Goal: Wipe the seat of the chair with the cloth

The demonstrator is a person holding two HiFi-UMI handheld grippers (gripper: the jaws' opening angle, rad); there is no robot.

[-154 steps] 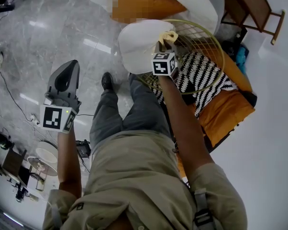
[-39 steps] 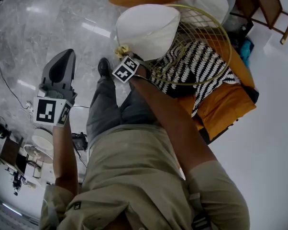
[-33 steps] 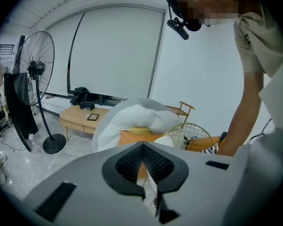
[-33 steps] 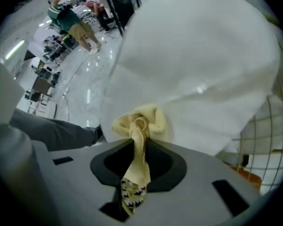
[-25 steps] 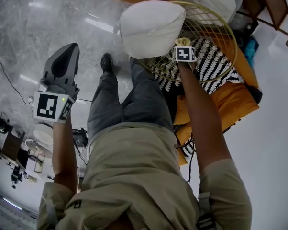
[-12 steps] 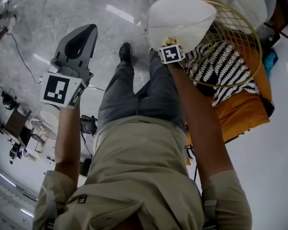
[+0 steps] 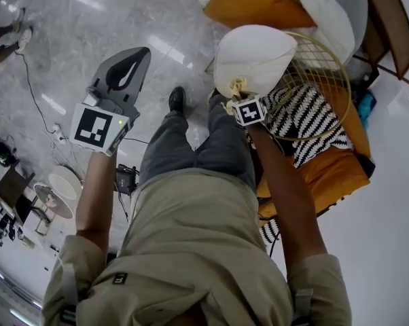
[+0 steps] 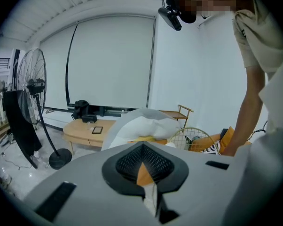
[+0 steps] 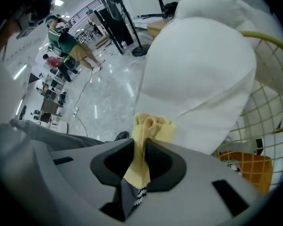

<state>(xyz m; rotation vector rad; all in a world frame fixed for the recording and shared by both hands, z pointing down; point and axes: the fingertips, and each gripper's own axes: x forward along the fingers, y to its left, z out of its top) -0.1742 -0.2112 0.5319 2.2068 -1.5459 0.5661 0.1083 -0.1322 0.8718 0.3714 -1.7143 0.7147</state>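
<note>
**Right tool**: clenched on the yellow cloth. The cloth is pinched between both jaws and bunches out beyond the tips. In the head view it sits at upper centre of the frame. The bunched end presses against the lower left edge of the white seat cushion.

**Chair:** The gold wire chair occupies the upper right. Its rim curves round the right side of the cushion. A black-and-white zigzag fabric lies below the rim, over an orange cushion.

**Left tool**: jaws closed together, nothing between them. It is held at upper left, well apart from the chair.

**Clearance:** The marble floor is open across the left of the frame. The person's legs stand between the two tools.
</note>
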